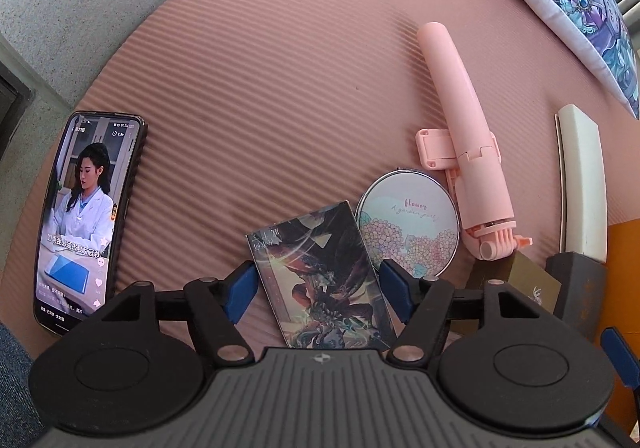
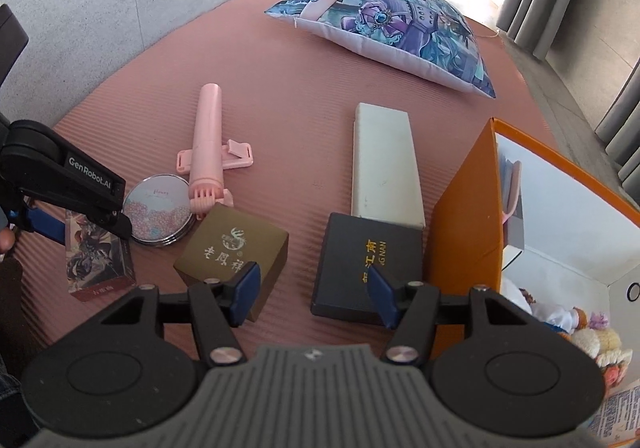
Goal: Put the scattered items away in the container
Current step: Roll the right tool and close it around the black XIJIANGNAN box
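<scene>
Dark printed card makes up the small art box (image 1: 320,280) lying flat on the ribbed pink mat (image 1: 260,87), and the left gripper (image 1: 316,288) stands over it with its blue pads wide apart on either side, not pressing on it. Just beside the box's right corner rests a round floral mirror (image 1: 408,226), and touching the mirror's far side is a pink selfie stick (image 1: 464,135) lying lengthwise. A phone (image 1: 86,219) with a lit screen lies well apart on the left. In the right wrist view a gold box (image 2: 234,244) sits just beside the mirror and crowds the art box's near side. The right gripper (image 2: 312,288) hangs with its jaws parted and nothing between the pads, over the gap between the gold box and a black box (image 2: 368,264). A long cream case (image 2: 384,163) abuts the black box, and the orange container (image 2: 464,215) stands open just to their right. A printed cushion (image 2: 384,31) lies farther off.
</scene>
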`<act>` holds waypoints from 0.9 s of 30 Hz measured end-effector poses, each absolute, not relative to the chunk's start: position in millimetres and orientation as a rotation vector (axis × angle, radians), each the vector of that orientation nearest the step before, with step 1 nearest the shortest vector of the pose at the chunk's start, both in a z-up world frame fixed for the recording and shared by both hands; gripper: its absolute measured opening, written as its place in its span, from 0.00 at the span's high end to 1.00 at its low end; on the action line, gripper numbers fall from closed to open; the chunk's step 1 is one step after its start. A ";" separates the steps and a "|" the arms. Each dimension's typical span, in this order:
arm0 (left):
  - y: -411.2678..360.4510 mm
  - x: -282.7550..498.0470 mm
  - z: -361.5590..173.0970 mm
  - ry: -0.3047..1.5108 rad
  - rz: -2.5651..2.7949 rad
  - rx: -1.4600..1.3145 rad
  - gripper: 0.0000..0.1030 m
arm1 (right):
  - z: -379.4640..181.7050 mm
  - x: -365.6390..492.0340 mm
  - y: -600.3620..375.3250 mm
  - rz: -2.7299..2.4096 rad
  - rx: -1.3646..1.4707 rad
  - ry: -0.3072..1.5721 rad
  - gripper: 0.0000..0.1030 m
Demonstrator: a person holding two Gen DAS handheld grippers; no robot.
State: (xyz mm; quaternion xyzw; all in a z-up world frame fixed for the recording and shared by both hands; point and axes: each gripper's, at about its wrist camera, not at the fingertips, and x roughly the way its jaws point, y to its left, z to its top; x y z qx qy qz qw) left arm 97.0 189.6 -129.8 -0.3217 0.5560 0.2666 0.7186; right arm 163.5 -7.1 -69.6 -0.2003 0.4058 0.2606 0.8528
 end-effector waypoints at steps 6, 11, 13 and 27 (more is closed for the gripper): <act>184.8 95.2 -126.0 1.243 0.554 -0.653 0.26 | -80.9 174.1 6.9 0.539 -0.599 0.879 0.40; 182.4 92.5 -122.1 1.257 0.512 -0.625 0.27 | -92.9 186.1 15.9 0.550 -0.697 0.942 0.37; 186.1 88.5 -122.3 1.263 0.493 -0.672 0.27 | -98.4 189.6 19.9 0.561 -0.746 0.961 0.34; 205.1 63.0 -104.6 1.160 0.431 -0.831 0.31 | -117.3 193.7 36.0 0.506 -0.898 0.944 0.23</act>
